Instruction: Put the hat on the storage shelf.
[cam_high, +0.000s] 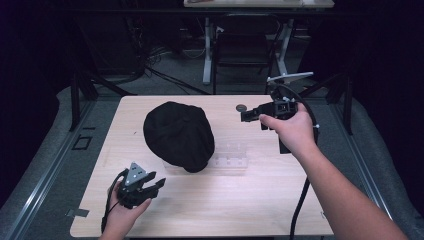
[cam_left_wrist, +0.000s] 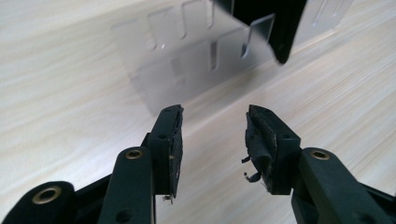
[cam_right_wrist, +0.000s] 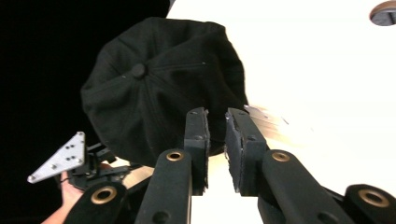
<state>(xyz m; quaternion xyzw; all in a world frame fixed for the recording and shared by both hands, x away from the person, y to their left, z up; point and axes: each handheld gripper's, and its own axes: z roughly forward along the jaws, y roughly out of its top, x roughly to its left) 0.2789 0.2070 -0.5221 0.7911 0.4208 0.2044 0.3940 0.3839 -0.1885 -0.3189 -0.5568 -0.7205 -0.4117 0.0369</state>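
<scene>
A black cap (cam_high: 179, 135) lies crown-up in the middle of the pale wooden table (cam_high: 250, 200), resting on a clear plastic stand (cam_high: 230, 157). My left gripper (cam_high: 159, 184) is low at the near left and points toward the stand; its jaws are open with nothing between them. In the left gripper view the gripper (cam_left_wrist: 214, 114) faces the slotted stand (cam_left_wrist: 201, 60), with the cap's edge (cam_left_wrist: 275, 23) above. My right gripper (cam_high: 243, 116) hovers at the far right of the cap. In the right gripper view the gripper (cam_right_wrist: 217, 114) keeps a narrow empty gap and looks at the cap (cam_right_wrist: 159, 84).
A small dark round disc (cam_high: 241, 107) lies on the table near the right gripper's tips, also seen as the disc (cam_right_wrist: 385, 11). A chair and desk legs (cam_high: 207, 50) stand beyond the far edge. Grey floor surrounds the table.
</scene>
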